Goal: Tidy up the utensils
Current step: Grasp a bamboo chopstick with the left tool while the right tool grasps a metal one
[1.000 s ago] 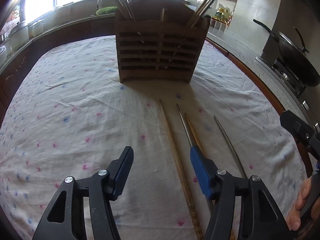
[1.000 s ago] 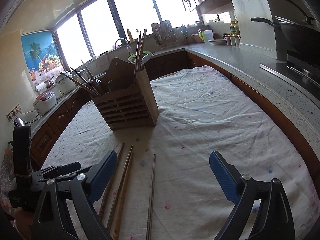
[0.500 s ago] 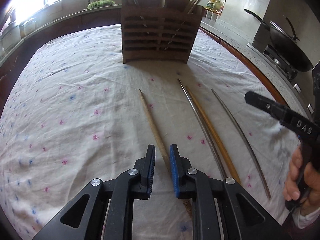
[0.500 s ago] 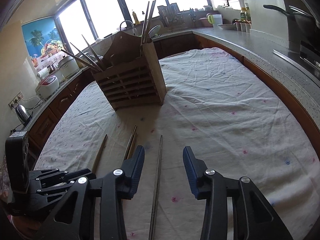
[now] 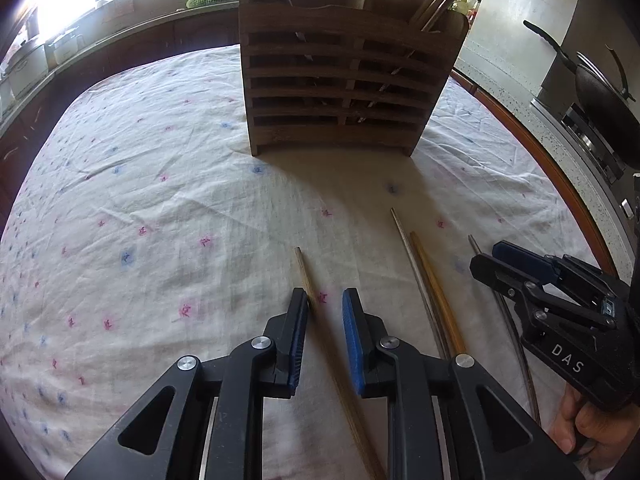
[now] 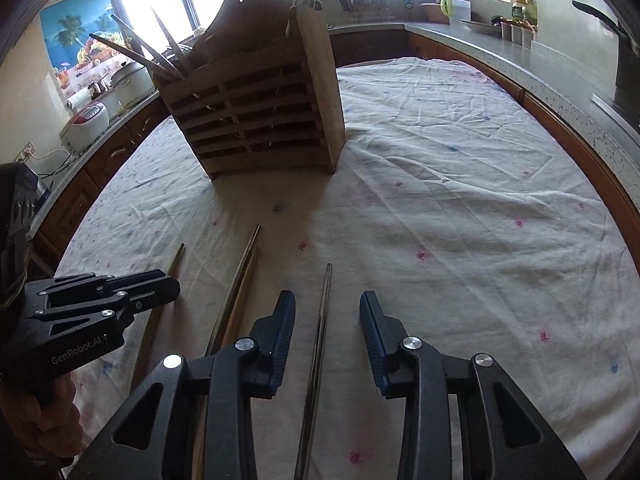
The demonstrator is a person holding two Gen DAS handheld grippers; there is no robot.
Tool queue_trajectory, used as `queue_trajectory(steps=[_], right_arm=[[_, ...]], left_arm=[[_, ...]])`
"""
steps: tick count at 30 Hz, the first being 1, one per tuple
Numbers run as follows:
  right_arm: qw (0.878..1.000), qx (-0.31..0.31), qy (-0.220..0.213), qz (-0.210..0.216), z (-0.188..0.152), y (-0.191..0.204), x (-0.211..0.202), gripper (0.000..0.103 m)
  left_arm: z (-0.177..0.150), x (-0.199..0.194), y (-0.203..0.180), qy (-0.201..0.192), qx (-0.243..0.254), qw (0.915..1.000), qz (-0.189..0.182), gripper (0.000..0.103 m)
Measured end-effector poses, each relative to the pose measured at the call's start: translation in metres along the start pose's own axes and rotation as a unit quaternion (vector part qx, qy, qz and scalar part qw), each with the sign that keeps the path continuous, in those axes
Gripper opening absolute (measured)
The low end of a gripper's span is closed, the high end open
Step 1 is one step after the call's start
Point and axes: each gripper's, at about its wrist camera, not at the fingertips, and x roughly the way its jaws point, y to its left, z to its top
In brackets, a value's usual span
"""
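Chopsticks lie loose on a wrinkled white tablecloth (image 5: 168, 208) dotted with pink and blue flecks, spread over a kitchen table ringed by dark wood cabinets and a speckled grey counter (image 6: 560, 64). In the left wrist view, bright windows fill the upper left of the frame, a slatted wooden utensil holder (image 5: 344, 92) stands at upper centre with sticks poking from its top, and a black wok (image 5: 600, 108) sits on the stove at far right. At lower centre the left gripper (image 5: 324, 320) straddles a wooden chopstick (image 5: 308, 280), jaws narrowly parted and not clamped; the stick appears to touch the left pad. Just right lie a metal chopstick (image 5: 412, 256) and an amber chopstick (image 5: 436, 292) side by side. In the right wrist view, a rice cooker (image 6: 86, 124) occupies the left edge, and the right gripper (image 6: 327, 320), at lower centre, is released around a steel chopstick (image 6: 323, 320).
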Motion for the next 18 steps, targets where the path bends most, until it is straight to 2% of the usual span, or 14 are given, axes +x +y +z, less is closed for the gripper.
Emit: queue_trajectory(steps=[5, 8, 10, 14, 18], right_arm=[[0.998, -0.048, 0.0, -0.045, 0.001, 0.015, 0.007, 0.022], [0.996, -0.072, 0.0, -0.054, 0.0, 0.022, 0.008, 0.007], [0.995, -0.077, 0.0, -0.058, 0.0, 0.024, 0.008, 0.005], [0.999, -0.038, 0.001, -0.028, 0.002, 0.014, 0.001, 0.004], [1.0, -0.007, -0.03, 0.004, 0.005, 0.007, -0.029, 0.004]], left_arm=[[0.002, 0.006, -0.011, -0.015, 0.015, 0.9995, 0.025, 0.008], [0.0, 0.006, -0.012, -0.02, 0.017, 0.9994, 0.023, 0.007], [-0.001, 0.004, -0.009, -0.019, 0.009, 0.9997, 0.009, 0.006], [-0.005, -0.011, 0.007, -0.023, -0.019, 0.999, -0.032, 0.005], [-0.01, -0.042, 0.021, -0.05, -0.039, 0.9958, -0.066, 0.004]])
